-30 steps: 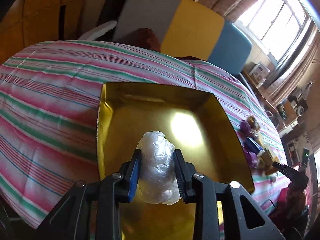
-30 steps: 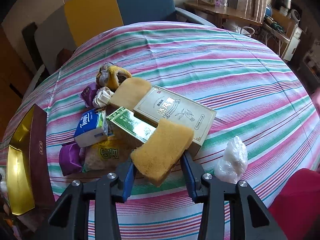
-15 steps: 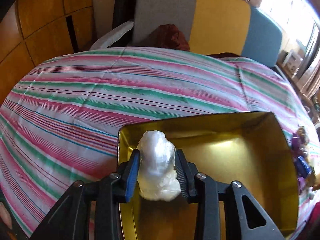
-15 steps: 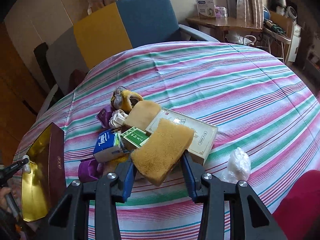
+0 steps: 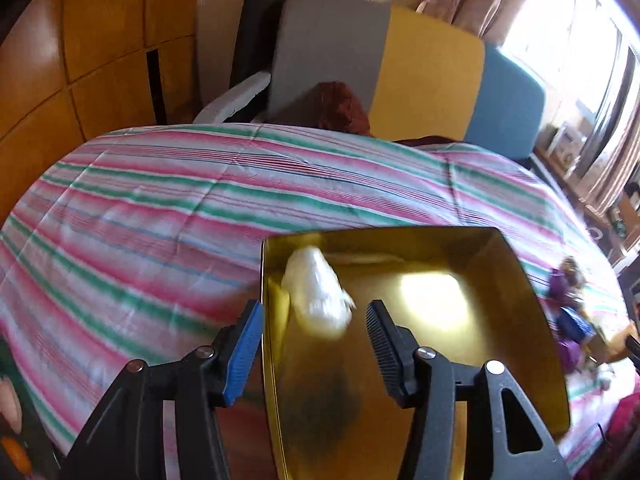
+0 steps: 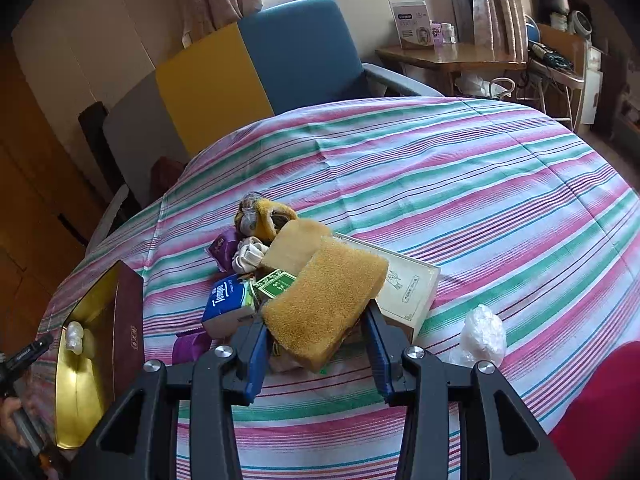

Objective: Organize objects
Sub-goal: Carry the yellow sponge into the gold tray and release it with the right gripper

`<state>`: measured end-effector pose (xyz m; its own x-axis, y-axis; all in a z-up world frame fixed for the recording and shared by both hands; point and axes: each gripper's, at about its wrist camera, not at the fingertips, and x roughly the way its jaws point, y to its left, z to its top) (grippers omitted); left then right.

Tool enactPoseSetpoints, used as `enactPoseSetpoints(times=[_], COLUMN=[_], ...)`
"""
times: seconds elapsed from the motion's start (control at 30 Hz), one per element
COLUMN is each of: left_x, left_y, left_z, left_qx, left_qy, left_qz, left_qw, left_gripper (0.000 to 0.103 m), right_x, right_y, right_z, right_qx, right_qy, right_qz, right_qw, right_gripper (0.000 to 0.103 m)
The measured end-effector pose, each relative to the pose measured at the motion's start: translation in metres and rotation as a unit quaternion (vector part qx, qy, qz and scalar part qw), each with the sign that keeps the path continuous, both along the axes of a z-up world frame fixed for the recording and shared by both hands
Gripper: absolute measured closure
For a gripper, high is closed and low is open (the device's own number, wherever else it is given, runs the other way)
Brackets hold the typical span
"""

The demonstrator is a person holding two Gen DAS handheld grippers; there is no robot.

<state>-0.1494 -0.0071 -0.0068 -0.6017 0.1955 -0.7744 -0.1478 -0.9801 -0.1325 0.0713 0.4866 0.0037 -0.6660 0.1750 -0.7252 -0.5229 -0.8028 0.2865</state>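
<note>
Left gripper jaws just opened, crumpled plastic bag free in gold tray's far left corner. Right gripper clamps sponge, tray well left.

A pile of packets and boxes is crowding the desk's middle; the striped cloth around it is lying open.

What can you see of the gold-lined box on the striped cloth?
The box is open, a shallow rectangle with a shiny gold lining and dark red outer walls. It rests flat on the striped cloth. A crumpled white plastic bag lies inside, near one corner.
</note>
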Motion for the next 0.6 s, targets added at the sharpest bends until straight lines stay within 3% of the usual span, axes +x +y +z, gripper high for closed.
enactPoseSetpoints(times=[0.3,0.6], left_x=[0.081,0.109], left_y=[-0.005,-0.004], left_z=[-0.005,-0.001], left_qx=[-0.004,-0.035], left_qy=[-0.009,0.022], left_qz=[-0.020,-0.008], left_qw=[0.9997,0.9991], left_gripper=[0.049,0.049], right_x=[-0.005,-0.053], right_y=[-0.027,-0.128], right_z=[0.021,0.045], right_qx=[0.012,0.007], right_qy=[0.029,0.044], right_qz=[0.039,0.179], right_qw=[0.999,0.983], right_gripper=[0.060,0.060])
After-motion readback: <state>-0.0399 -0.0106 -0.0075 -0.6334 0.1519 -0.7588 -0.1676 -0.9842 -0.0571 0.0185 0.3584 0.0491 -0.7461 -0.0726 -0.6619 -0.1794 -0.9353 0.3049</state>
